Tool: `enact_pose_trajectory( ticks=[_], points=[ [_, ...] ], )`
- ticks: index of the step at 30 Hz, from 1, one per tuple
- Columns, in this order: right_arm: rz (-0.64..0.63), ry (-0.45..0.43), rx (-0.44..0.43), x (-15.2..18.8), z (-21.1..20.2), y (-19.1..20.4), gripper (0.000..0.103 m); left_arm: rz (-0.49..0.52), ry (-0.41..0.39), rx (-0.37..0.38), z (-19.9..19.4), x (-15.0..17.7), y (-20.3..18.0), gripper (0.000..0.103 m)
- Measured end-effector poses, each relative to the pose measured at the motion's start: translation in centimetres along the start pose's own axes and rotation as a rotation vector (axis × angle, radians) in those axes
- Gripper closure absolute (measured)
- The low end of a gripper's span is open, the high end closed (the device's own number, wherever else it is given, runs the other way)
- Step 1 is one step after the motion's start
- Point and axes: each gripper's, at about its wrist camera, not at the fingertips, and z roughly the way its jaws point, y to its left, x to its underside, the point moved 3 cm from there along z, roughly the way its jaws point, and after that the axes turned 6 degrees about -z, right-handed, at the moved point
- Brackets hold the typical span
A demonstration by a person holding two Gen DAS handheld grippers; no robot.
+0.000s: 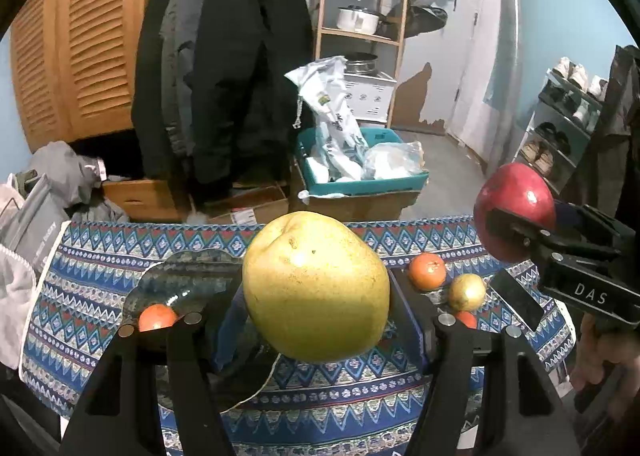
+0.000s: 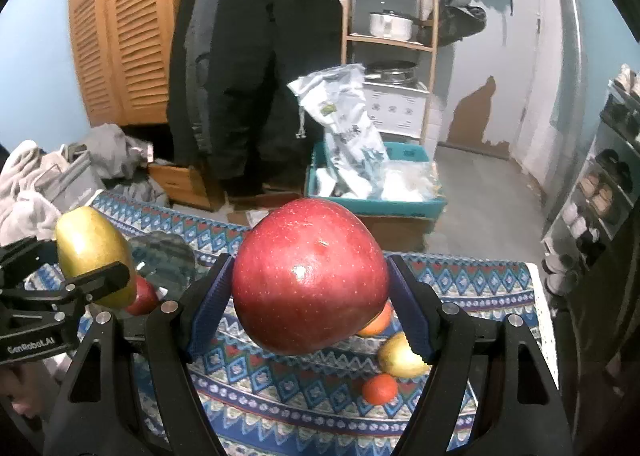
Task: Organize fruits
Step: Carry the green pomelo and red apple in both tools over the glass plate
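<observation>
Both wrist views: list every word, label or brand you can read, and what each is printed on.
"DAS" – white letters on the right gripper body, seen from the left wrist view.
"GenRobot.AI" – white letters on the left gripper body, seen from the right wrist view.
Print on the white plastic bag in the teal bin: too blurred to read.
Label on the cardboard box under the coats: too small to read.

Orange on glass plate (image 1: pixel 157 317): lower half hidden behind left finger.
Glass plate (image 1: pixel 188 276): right part hidden behind yellow pear (image 1: pixel 316 288).
Third orange (image 1: pixel 466 319): only a sliver shows past the right finger.
Red fruit on plate (image 2: pixel 142 298): mostly hidden by the neighbouring gripper (kind uncertain).
Orange behind red apple (image 2: pixel 378 322): mostly hidden.
Shoe rack (image 2: pixel 608 192): cut by frame edge.
</observation>
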Motion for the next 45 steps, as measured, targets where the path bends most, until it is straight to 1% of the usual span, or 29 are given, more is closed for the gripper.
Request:
enact_pose_trajectory(
  ticks=[15, 27, 31, 36, 45],
  points=[
    [-0.058, 0.004, -0.071, -2.3, 2.2, 5.2, 0.027, -0.075, -0.004, -0.056, -0.7, 0.2, 5.4, 0.035],
    [-0.087, 0.045, -0.130, -3.3, 5.1, 9.2, 0.027, -0.141, 0.031, -0.108, 0.1, 1.1, 9.4, 0.035],
    [-0.096, 0.062, -0.151, -3.5, 6.3, 10.5, 0.027, -0.159, 0.048, -0.138, 0.7, 1.7, 11.0, 0.035],
    [-0.101, 0.095, -0.172, -3.4, 8.2, 11.9, 0.027, -0.187, 0.089, -0.175, 1.7, 2.9, 13.2, 0.035],
    [-0.124, 0.183, -0.198, -1.8, 12.9, 14.9, 0.027, -0.211, 0.160, -0.235, 3.8, 5.2, 15.8, 0.035]
  ],
)
